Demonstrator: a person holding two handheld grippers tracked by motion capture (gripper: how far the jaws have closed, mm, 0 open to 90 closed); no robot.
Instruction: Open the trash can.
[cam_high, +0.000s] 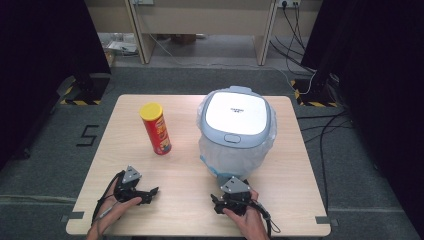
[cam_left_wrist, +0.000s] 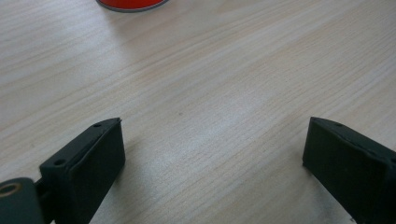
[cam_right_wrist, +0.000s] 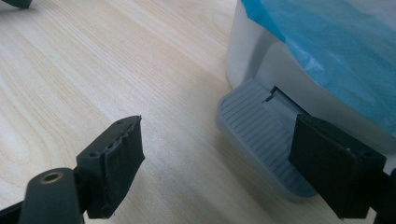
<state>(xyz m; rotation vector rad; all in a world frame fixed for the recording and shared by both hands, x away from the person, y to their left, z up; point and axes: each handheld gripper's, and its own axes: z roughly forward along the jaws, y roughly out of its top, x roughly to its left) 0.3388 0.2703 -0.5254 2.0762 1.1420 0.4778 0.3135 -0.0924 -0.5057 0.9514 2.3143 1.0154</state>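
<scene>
From the high view, a pedal bin (cam_high: 236, 131) with a white and pale blue lid stands on the right half of the wooden table (cam_high: 125, 145), a clear plastic bag hanging out over its sides. A red crisp tube (cam_high: 156, 128) with a yellow lid stands upright to its left, well apart from it. The left gripper (cam_high: 148, 194) lies low over the near left part of the table, held in a hand, and points toward the right. The right gripper (cam_high: 229, 199) sits at the near edge, just in front of the bin's base. In the left gripper view, the two black jaws are spread wide over bare wood with nothing between them, and the red rim of the crisp tube (cam_left_wrist: 130, 4) shows at the top edge. In the right gripper view, the right gripper (cam_right_wrist: 217, 158) also has its jaws wide apart; the right jaw hangs over the bin's grey ribbed foot pedal (cam_right_wrist: 261, 137), which juts out from the white body, while the left jaw stands over bare table. A blue bag liner (cam_right_wrist: 336, 51) drapes down the bin's side above the pedal.
</scene>
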